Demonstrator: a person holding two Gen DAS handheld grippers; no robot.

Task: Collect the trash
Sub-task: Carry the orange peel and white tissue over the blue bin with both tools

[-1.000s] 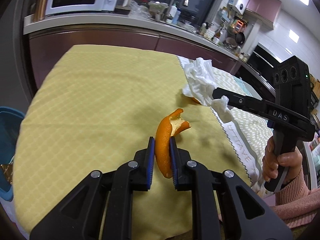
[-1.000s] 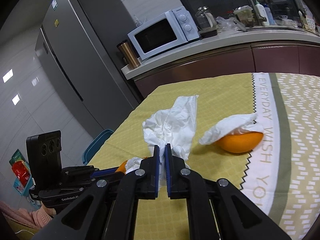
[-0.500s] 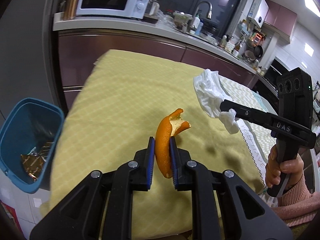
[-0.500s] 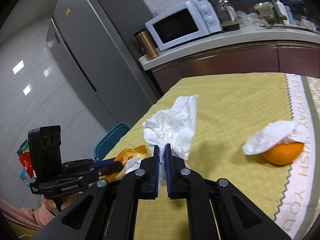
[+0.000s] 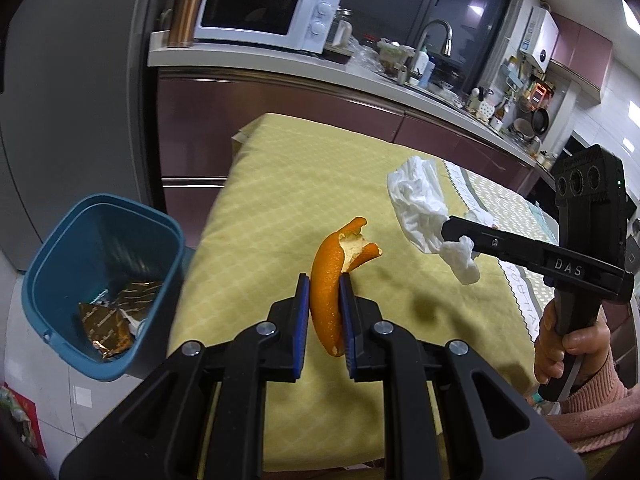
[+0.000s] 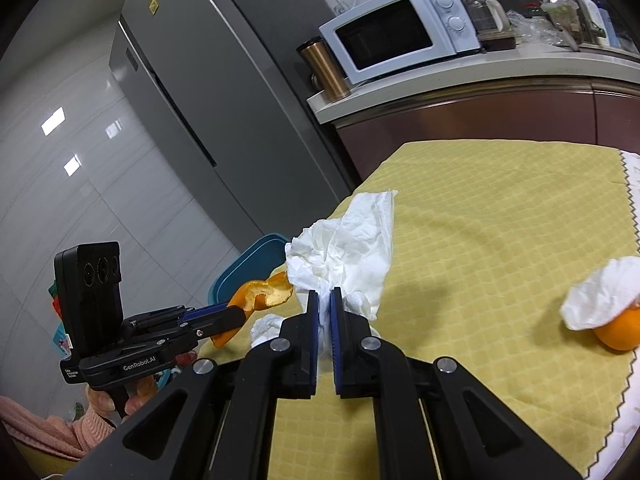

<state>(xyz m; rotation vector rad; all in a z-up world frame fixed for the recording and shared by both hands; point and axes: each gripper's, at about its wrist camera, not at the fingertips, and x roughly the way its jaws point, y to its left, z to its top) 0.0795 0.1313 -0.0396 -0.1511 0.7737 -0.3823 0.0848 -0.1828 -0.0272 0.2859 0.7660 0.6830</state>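
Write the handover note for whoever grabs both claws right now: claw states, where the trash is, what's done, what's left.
Left claw: shut on the curled orange peel, held above the yellow checked tablecloth.
Right claw: shut on the crumpled white tissue, also in the air.
Blue plastic bin: on the floor off the table's left edge, with gold wrappers inside.
Left: drop both pieces in the bin, then fetch the second white tissue draped on the whole orange.

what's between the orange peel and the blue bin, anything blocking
Nothing visible. The left hand-held gripper holds the orange peel above the tablecloth, and the open blue bin stands on the floor just past the table's edge.
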